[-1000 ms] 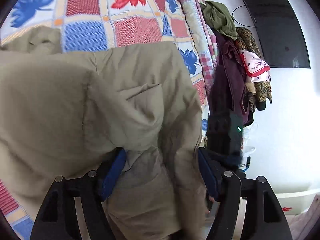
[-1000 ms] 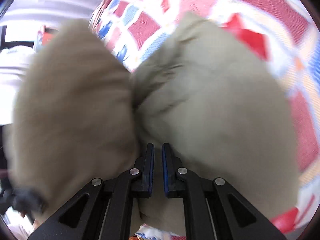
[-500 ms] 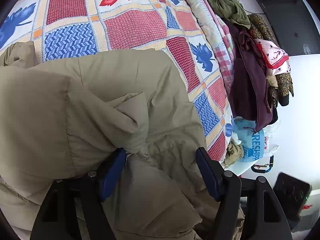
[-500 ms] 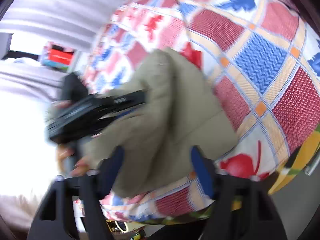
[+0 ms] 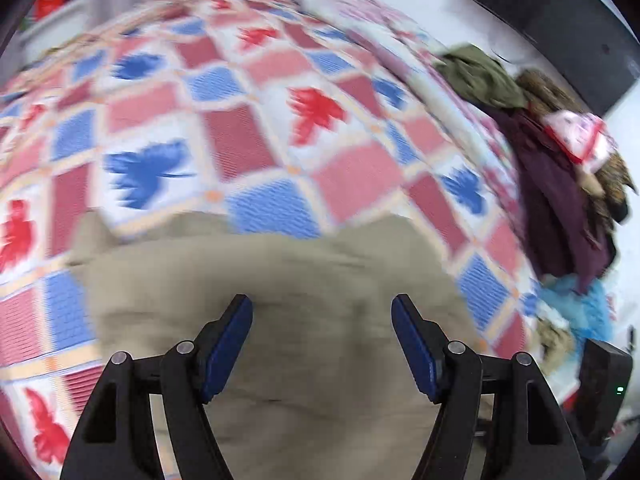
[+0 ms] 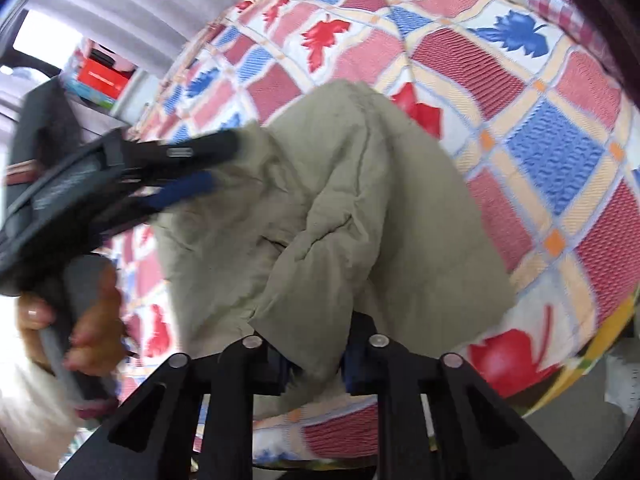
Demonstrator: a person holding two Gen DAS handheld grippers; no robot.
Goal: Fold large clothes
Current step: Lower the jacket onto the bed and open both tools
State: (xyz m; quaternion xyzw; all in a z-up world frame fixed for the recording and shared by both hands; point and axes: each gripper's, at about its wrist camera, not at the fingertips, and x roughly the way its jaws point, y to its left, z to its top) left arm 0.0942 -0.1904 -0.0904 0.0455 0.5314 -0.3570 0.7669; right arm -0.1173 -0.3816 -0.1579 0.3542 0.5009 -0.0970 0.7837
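Observation:
A large khaki padded jacket (image 6: 344, 208) lies bunched on a bed with a red, blue and white patchwork quilt (image 6: 540, 128). In the left wrist view the jacket (image 5: 280, 292) spreads below my left gripper (image 5: 322, 340), which is open and empty above it. My right gripper (image 6: 314, 364) is closed on a fold of the jacket's near edge; its pads are mostly hidden by the cloth. The left gripper (image 6: 200, 168) also shows in the right wrist view, over the jacket's far left side, held by a hand (image 6: 84, 320).
A pile of other clothes (image 5: 552, 152) lies at the bed's right edge, under a dark wall screen (image 5: 560, 20). A blue bag (image 5: 580, 304) and a black device (image 5: 604, 388) sit beside the bed. A shelf with a red box (image 6: 104, 76) stands beyond the bed.
My left gripper has lifted off the jacket and pulled back, still open. My right gripper, open half a second ago, has closed on a fold of the jacket's near edge.

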